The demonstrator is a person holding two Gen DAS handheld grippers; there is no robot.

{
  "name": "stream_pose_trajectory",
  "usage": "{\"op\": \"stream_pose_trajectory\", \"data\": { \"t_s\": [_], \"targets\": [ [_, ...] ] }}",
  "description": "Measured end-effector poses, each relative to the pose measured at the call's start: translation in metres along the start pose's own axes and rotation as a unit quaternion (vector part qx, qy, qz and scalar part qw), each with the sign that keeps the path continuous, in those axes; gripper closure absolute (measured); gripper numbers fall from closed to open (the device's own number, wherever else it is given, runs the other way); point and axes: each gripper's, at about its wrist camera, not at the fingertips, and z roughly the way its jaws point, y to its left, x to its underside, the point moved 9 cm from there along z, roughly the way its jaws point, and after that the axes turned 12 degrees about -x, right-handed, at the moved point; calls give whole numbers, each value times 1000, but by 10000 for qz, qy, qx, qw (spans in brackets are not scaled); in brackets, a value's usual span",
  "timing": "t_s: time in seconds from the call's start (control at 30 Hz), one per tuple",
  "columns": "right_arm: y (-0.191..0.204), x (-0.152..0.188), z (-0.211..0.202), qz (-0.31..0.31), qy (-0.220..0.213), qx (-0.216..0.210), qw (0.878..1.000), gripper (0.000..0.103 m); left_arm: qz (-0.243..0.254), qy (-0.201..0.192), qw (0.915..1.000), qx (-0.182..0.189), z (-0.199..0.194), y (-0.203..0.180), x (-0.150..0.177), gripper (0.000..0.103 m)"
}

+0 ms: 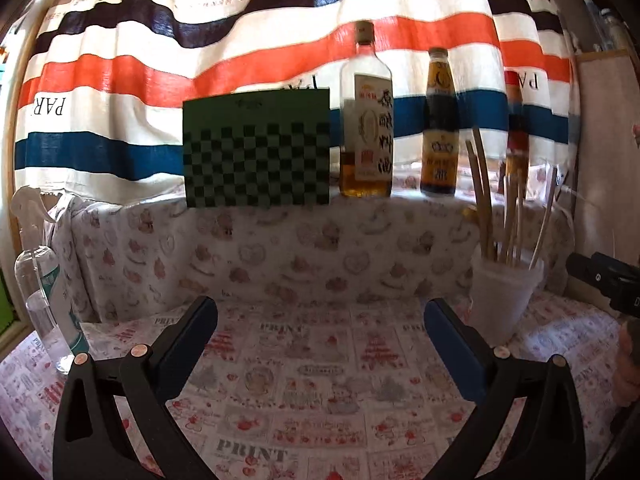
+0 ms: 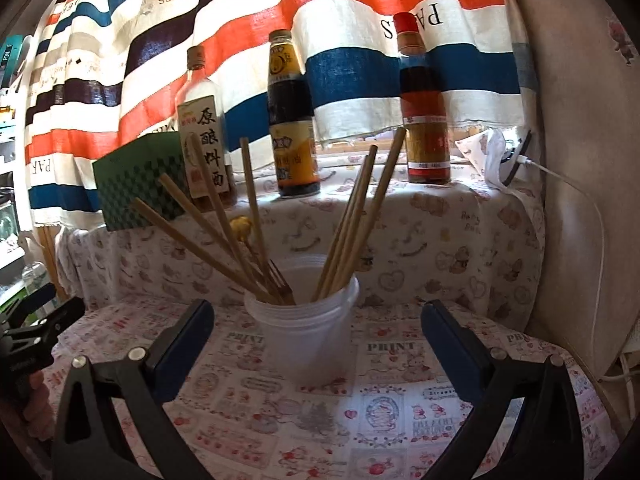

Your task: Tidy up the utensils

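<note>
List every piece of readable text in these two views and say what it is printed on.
"PRINT": patterned tablecloth.
"PAR", mirrored: striped curtain.
"HERMES", upside down: the same curtain, right wrist view.
"原酿料酒": label of the clear bottle.
Labels on the dark sauce bottle, red-capped bottle and spray bottle: too blurred to read.

Red-capped bottle (image 1: 516,136) in left wrist view mostly hidden behind chopsticks (image 1: 486,200) in the white cup (image 1: 506,292), blurred, label unreadable. Right gripper (image 1: 608,284) cut off by the frame edge right of the cup, jaws unseen there. Chopstick lower ends hidden inside cup. Spray bottle (image 1: 44,280) far left of cup, label partly cut.
</note>
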Motion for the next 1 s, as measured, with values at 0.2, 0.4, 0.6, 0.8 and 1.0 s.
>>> {"op": "stream_pose_trajectory", "data": {
  "t_s": [0.2, 0.4, 0.6, 0.8, 1.0],
  "targets": [
    [4, 5, 2, -183, -18, 194, 9996, 0, -199, -24, 9998, -72, -2, 6, -1, 0],
    [5, 5, 5, -408, 37, 597, 9974, 0, -52, 227, 9994, -238, 10, 4, 5, 0],
    [-3, 8, 11, -240, 221, 579, 9978, 0, 71, 117, 9996, -228, 6, -1, 4, 0],
    [3, 7, 9, -367, 141, 569, 9976, 0, -74, 151, 9994, -303, 6, 6, 4, 0],
    [4, 7, 9, -370, 174, 515, 9978, 0, -1, 155, 9994, -299, 7, 6, 4, 0]
  ]
}}
